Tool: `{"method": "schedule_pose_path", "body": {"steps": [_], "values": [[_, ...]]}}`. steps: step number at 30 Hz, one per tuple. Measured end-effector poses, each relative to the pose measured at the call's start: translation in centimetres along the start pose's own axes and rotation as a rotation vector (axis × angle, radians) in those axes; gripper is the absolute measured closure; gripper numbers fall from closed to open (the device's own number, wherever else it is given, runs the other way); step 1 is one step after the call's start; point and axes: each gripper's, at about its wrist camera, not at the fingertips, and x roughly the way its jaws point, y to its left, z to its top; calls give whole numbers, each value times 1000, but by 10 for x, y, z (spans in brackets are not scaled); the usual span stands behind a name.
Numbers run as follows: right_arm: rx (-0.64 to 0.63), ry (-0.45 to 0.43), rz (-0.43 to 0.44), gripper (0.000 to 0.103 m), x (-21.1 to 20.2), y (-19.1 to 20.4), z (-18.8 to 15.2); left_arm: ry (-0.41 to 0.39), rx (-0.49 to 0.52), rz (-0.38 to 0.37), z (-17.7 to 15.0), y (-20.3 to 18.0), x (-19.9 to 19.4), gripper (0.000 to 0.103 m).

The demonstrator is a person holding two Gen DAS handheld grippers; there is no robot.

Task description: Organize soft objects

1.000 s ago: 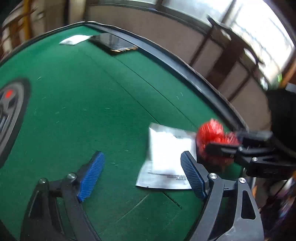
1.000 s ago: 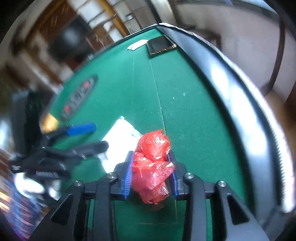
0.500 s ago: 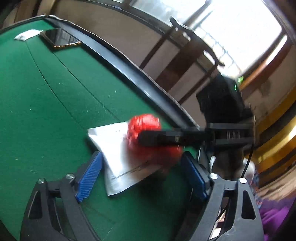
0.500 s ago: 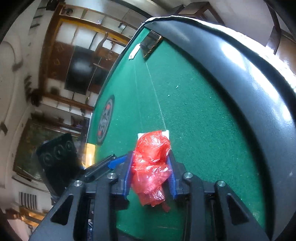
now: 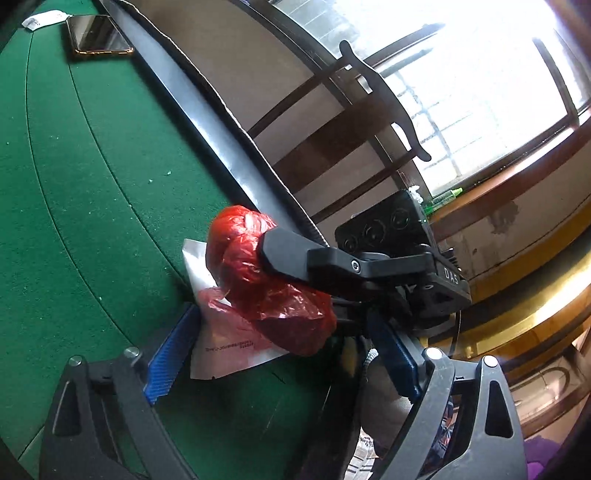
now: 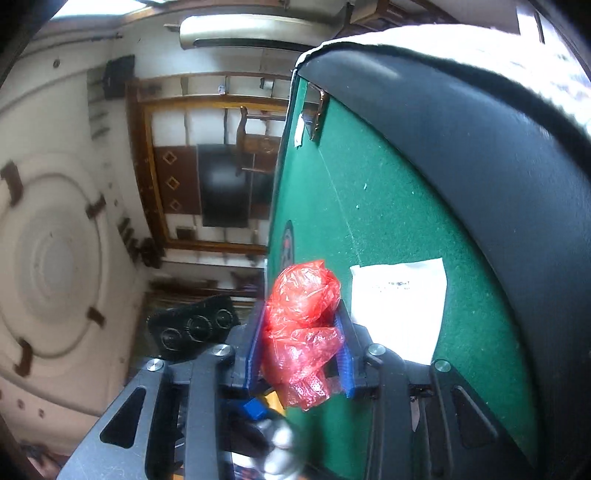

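Crumpled red plastic bag [image 6: 301,332] pinched between right gripper [image 6: 301,354] pads, rolled sideways, held above white paper sheet [image 6: 400,306] on green felt table [image 6: 369,221]. Left gripper [image 5: 280,354] at 6 o'clock under bag, jaws wide and just been opening, nothing gripped.

left wrist: close, faces table edge, window | right wrist: rolled sideways | shared: red bag [image 5: 258,280], green felt [image 6: 388,221]

Phone [image 5: 98,36] on green table [image 5: 92,166]

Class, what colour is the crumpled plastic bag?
Red plastic bag, clearest in the right wrist view.
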Motion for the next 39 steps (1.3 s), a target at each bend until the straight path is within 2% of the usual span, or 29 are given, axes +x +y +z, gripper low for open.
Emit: {"method": "schedule_pose_path", "body": {"steps": [2,8,12,16,20,21,23,26,29,33,36,37,39], "values": [[33,-3,31,73,0,-7,-4,-4,-3,1,-1,0,-1,12],[28,19,-9,73,7,-6,-9,-17,-26,17,-8,8,-13,12],[31,67,-29,74,33,0,-12,-59,-80,21,-22,24,-38,11],[48,170,-16,74,79,3,-19,-141,-151,5,-39,45,-82,6],[99,264,116,73,122,-4,-28,-243,-208,17,-56,62,-127,4],[108,270,147,73,127,-5,-29,-254,-223,9,-60,65,-132,4],[162,306,267,73,133,-9,-31,-253,-224,5,-63,65,-133,4],[163,261,307,73,119,-10,-27,-238,-182,-4,-61,56,-122,4],[196,178,351,73,96,-19,-19,-212,-226,-80,-56,61,-99,4],[194,118,336,73,78,-19,-20,-153,-163,-41,-52,45,-77,4],[170,90,306,70,62,-12,-16,-122,-139,-22,-51,36,-66,4],[134,82,273,70,52,-5,-16,-118,-136,-2,-49,33,-62,4],[66,54,188,69,41,9,-18,-102,-145,-11,-47,26,-56,4]]}}
